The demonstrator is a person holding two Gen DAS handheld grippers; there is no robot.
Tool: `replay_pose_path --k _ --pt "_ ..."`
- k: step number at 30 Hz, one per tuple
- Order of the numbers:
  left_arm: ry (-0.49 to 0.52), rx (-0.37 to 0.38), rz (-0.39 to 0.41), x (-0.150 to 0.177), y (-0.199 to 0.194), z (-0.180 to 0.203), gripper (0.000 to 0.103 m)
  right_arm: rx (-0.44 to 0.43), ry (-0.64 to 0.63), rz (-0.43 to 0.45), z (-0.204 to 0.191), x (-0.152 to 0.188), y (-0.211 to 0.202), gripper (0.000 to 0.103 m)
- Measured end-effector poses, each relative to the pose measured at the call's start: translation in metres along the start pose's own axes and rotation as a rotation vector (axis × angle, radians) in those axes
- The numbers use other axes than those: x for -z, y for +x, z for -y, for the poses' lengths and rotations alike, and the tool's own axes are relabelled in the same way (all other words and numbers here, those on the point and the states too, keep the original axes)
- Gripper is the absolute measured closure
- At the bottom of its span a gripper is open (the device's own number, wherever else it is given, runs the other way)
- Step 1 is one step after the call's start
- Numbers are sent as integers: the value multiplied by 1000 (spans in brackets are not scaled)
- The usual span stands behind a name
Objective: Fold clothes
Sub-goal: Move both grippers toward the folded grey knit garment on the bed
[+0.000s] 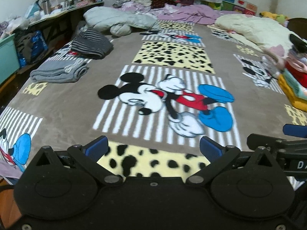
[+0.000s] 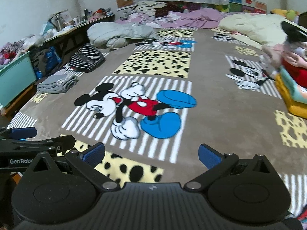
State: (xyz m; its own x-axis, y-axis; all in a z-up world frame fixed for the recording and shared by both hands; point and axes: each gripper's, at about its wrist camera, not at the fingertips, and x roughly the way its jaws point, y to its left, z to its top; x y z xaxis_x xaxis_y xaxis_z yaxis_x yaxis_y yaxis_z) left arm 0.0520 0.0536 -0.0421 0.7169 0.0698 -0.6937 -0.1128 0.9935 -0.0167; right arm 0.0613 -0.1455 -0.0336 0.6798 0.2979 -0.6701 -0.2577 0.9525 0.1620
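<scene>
Both grippers hover over the near edge of a bed covered by a Mickey Mouse blanket [image 1: 76,103]. My left gripper [image 1: 153,149] is open and empty. My right gripper [image 2: 151,154] is open and empty; it also shows at the right edge of the left wrist view [image 1: 276,140]. A folded grey garment [image 1: 57,72] and a folded dark striped garment [image 1: 92,44] lie at the left side of the bed. A pile of colourful unfolded clothes [image 1: 293,80] sits at the right edge; it also shows in the right wrist view [image 2: 291,76].
A pale green puffy jacket [image 1: 119,19], a purple quilt [image 1: 184,13] and a cream duvet [image 1: 255,28] lie at the far end of the bed. A cluttered shelf [image 1: 48,13] and a teal bin [image 1: 7,55] stand to the left.
</scene>
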Motion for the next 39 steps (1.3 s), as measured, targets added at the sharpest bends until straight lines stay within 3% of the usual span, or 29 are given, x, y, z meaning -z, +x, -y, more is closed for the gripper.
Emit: replay_pose_path --k 11,14,18,24,28,30,32,36,38,39 --pt "-126 -103 -6 -29 49 -77 0 -39 -76 10 -33 -39 58 0" --pt "-190 -131 51 -44 57 -110 0 -59 -104 25 -44 -50 76 0" --pt "-242 -159 185 -63 66 -151 0 -82 -129 53 -60 -65 98 0" --pt "-263 -159 192 -90 100 -191 0 -169 -69 145 -67 -83 136 0" --pt "-272 -148 216 -104 123 -209 1 -207 -54 134 -70 -89 163 0" --pt "-276 -143 228 -111 134 -217 9 -215 -69 128 -72 -89 174 0" --pt "-281 -137 240 -118 146 -226 31 -233 -77 110 -74 -85 186 0" --pt "-239 -158 250 -131 173 -232 34 -267 -54 78 -72 -69 210 0" --pt "-207 -172 237 -135 186 -234 48 -272 -37 54 -69 -58 223 0" --pt "-191 -179 229 -137 193 -235 51 -274 -25 46 -67 -53 228 0"
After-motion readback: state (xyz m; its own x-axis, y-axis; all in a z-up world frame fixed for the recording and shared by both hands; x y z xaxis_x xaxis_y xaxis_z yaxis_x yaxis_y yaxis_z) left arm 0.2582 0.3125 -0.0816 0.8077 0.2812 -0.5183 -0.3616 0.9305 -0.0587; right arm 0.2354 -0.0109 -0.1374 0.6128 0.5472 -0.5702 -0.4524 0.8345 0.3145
